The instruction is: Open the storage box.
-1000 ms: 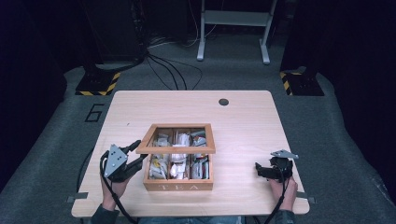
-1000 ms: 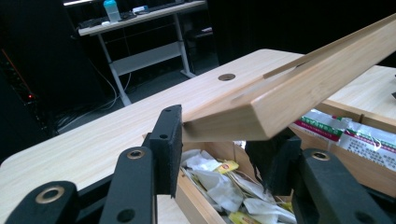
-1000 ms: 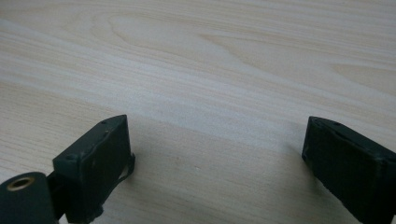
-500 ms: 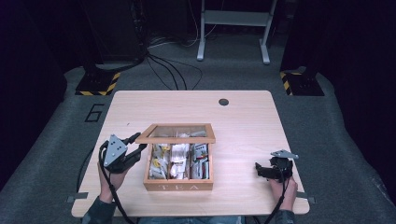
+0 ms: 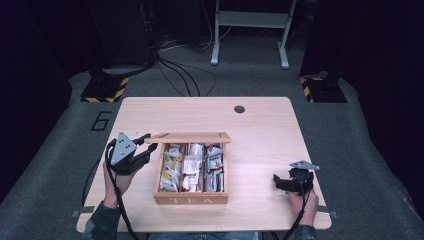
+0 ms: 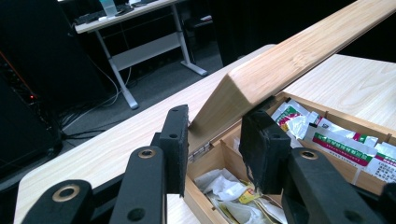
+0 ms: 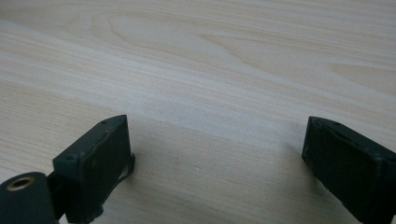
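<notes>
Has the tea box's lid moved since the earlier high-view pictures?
Yes. The lid has swung up and back on its hinge, away from the box front, which stays put. The left gripper grips its corner.

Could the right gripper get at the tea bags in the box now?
Probably yes: the lid is raised by the left gripper, leaving the tea bags uncovered, and the right gripper rests open beside the box.

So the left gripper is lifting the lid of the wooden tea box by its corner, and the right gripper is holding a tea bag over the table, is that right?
Not quite. The right gripper holds nothing: in the right gripper view its jaws stand wide apart over bare table. The rest holds: the left gripper is clamped on the corner of the lid, raised above the tea box.
</notes>
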Available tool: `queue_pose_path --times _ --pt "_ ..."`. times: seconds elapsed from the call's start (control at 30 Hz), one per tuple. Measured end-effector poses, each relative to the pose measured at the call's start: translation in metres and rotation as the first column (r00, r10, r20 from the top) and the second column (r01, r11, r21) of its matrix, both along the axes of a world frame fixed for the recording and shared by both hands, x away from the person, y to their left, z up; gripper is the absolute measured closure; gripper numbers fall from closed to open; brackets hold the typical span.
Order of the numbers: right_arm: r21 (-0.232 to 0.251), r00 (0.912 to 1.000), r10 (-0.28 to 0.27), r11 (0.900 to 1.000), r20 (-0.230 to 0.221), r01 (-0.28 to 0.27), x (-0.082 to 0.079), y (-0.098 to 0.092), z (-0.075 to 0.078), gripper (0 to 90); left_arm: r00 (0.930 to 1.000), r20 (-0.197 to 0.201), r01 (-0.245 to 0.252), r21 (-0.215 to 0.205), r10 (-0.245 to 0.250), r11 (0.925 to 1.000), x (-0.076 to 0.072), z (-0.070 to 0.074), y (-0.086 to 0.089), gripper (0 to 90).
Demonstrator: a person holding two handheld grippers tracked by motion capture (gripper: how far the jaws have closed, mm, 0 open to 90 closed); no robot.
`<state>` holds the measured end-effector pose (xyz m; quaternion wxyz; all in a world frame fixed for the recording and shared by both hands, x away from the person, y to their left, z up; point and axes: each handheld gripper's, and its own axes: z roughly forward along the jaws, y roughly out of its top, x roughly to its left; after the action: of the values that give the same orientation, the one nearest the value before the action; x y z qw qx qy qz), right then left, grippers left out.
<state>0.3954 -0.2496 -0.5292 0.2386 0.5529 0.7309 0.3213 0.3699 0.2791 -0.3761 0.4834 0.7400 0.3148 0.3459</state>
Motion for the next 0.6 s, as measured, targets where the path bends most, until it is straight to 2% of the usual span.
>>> queue_pose_path --times 0.13,0.17,0.6 --pt "0.0 1.0 0.0 1.0 0.0 0.0 0.0 0.0 0.0 7.5 1.0 -0.001 0.004 0.019 -0.004 0.9998 0.005 0.005 0.001 63.1" --pt "0.0 1.0 0.0 1.0 0.0 0.0 0.0 0.0 0.0 7.5 0.9999 -0.009 0.005 0.011 -0.005 0.9999 0.005 0.006 0.0 63.2" --pt "0.0 1.0 0.0 1.0 0.0 0.0 0.0 0.0 0.0 7.5 0.9994 -0.028 0.021 0.037 -0.02 0.9991 0.019 0.019 0.002 63.7"
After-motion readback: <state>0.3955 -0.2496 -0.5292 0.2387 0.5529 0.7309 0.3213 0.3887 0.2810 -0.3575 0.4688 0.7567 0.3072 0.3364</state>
